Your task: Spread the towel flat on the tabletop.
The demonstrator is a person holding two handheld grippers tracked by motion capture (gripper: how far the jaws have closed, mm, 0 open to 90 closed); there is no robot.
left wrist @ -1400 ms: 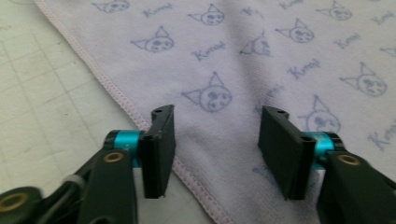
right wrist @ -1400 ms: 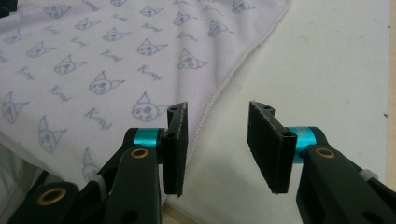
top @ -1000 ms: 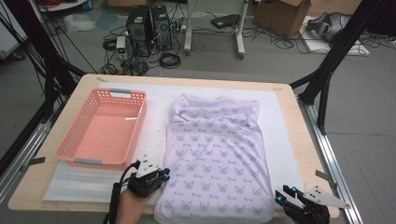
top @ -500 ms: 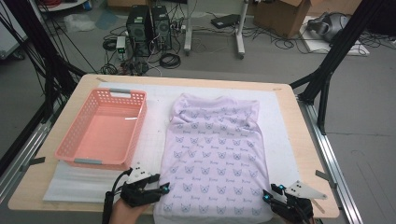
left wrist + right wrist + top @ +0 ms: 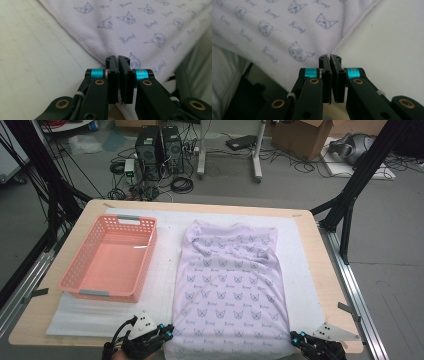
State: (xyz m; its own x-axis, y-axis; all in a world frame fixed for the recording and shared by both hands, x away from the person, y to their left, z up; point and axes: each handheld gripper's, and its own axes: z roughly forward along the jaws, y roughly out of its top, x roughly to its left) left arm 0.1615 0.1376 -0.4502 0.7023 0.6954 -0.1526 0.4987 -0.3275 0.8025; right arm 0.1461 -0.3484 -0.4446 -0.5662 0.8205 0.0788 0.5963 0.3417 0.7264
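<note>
Your left gripper [image 5: 118, 58] has just pinched its fingers shut on the garment [image 5: 230, 285] at its near left hem corner; the right gripper [image 5: 330, 58] has closed on the near right corner. Garment lies flat on the table [image 5: 320, 270], stretching away ahead of both fingers. Expect thin, limp, light knit (it will sag between grips), so hold on the stitched hem.

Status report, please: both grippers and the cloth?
Left gripper shut on lilac garment near corner hem. Right gripper shut on opposite near corner. Nothing in the way; pink basket apart, left.
</note>
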